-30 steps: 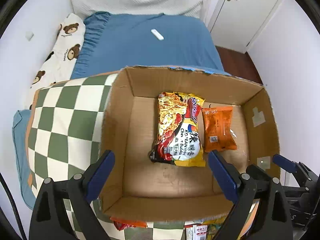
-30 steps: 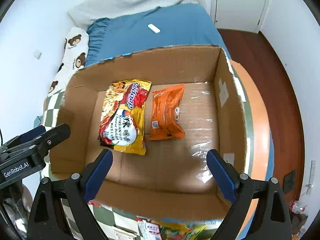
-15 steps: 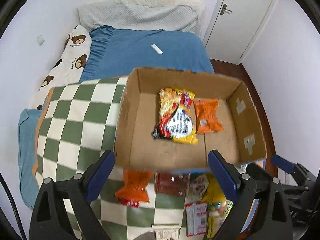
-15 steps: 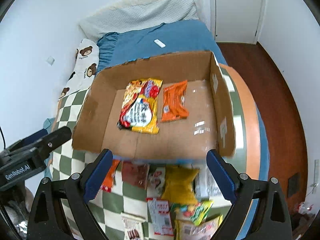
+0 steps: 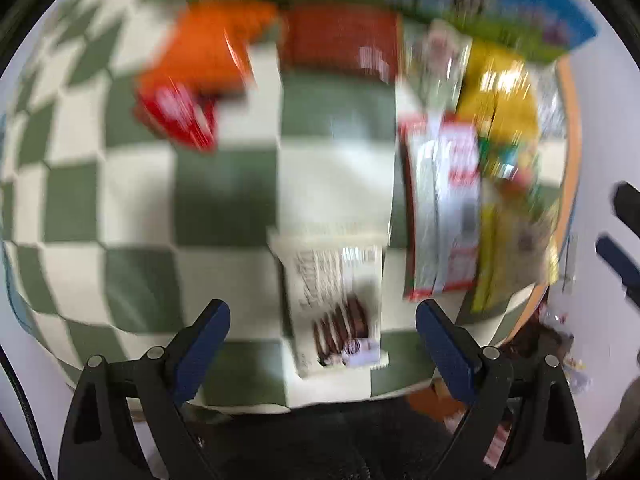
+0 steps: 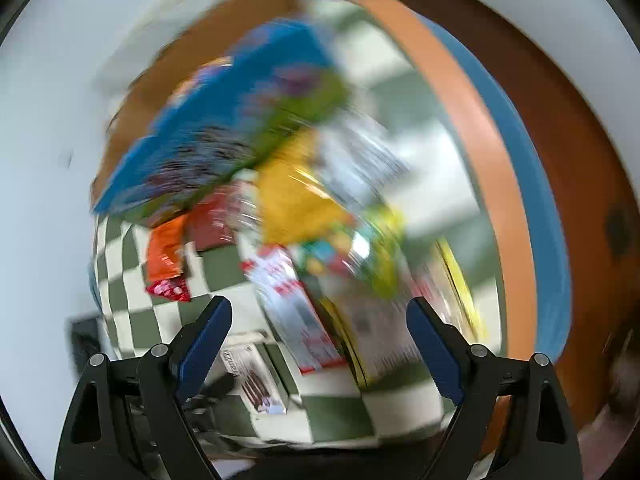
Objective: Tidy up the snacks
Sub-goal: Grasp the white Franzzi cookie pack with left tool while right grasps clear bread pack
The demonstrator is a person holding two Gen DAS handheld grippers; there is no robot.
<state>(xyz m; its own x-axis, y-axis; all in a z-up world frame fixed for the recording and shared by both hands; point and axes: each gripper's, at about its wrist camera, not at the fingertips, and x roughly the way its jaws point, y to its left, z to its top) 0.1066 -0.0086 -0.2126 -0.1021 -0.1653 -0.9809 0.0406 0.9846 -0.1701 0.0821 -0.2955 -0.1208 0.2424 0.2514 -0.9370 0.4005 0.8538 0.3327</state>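
Both views are motion-blurred. My left gripper (image 5: 322,318) is open above the checkered cloth (image 5: 224,192), with a white cookie packet (image 5: 334,300) lying between and below its fingers, untouched. An orange-red packet (image 5: 192,80), a dark red packet (image 5: 340,38), a red-white packet (image 5: 444,208) and a yellow bag (image 5: 500,92) lie around. My right gripper (image 6: 319,316) is open with its jaws closing; below them lie the red-white packet (image 6: 292,308) and a pale packet (image 6: 380,336), neither pressed. The yellow bag (image 6: 292,200) and the cookie packet (image 6: 252,380) also show there.
The cardboard box (image 6: 192,80), with a blue-green printed outer side (image 6: 240,120), stands at the far side of the snacks. The cloth's orange and blue border (image 6: 500,168) marks the bed edge, with wooden floor (image 6: 580,140) beyond. The other gripper's fingers (image 5: 624,236) show at the right.
Both grippers have swung back from over the box and tipped down toward the loose snacks in front of it. The right gripper's jaws have narrowed a little.
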